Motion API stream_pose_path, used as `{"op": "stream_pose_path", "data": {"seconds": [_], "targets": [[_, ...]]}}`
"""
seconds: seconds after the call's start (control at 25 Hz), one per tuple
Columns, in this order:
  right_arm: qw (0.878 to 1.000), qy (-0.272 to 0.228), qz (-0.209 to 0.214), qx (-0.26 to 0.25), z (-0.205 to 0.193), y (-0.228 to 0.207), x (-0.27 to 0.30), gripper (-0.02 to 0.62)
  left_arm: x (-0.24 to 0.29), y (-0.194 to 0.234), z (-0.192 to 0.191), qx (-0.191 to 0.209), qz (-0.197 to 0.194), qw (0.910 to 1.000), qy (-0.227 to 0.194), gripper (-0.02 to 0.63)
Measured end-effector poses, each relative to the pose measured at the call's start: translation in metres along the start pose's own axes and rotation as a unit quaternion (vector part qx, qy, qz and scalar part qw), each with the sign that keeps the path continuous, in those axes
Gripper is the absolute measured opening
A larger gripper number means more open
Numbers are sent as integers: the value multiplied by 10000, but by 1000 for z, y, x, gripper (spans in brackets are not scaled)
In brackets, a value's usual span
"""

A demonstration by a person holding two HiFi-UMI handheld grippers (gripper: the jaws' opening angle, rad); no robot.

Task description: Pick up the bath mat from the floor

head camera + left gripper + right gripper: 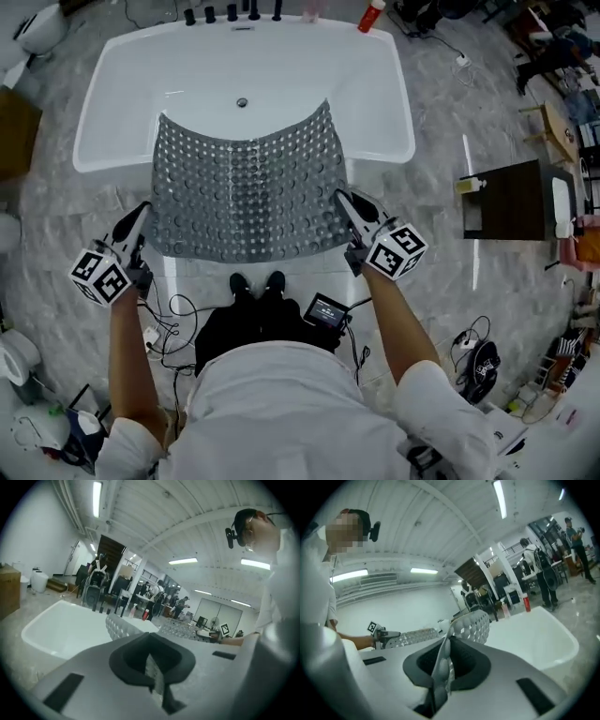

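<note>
The bath mat [246, 187] is off the floor, stretched between the two grippers. It spans the near rim of the white bathtub [122, 56], with its far edge over the basin short of the drain [242, 102]. The left gripper [139, 217] is clamped on the mat's near left corner and the right gripper [347, 202] on its near right corner. In each gripper view a fold of studded mat is pinched between closed jaws. A red bottle [371, 15] stands at the tub's far right corner.

No legible txt, brands or nos. Only b/w square marker codes [101, 277] on left gripper [134, 217] & right gripper [347, 200], either side of bath mat [248, 183].
</note>
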State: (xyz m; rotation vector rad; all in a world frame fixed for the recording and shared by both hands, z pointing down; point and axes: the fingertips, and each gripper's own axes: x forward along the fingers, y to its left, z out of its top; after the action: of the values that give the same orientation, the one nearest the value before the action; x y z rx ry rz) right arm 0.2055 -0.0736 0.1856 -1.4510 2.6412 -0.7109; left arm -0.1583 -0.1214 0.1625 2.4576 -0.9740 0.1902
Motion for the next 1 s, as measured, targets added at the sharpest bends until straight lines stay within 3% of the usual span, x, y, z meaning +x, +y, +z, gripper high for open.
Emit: {"op": "stream_pose_path", "data": {"seconds": [0.24,0.44,0.64,1.0], "targets": [[9937,-1080,122,-273,100,43,-25,37,-24,-65,107,640,-273,9941,-834,8],[9860,-1506,104,-707,150,73,-51,37,-50,-116,158,1307,-269,9824,-1304,8],[9769,-1959,121,-848,175,84,-66,37,-61,-138,179,1738,-211,9706,-1652,8],[9794,-1791,44,-934,170,113,-63,37,-74,-137,172,1469,-461,9736,-1688,8]]}}
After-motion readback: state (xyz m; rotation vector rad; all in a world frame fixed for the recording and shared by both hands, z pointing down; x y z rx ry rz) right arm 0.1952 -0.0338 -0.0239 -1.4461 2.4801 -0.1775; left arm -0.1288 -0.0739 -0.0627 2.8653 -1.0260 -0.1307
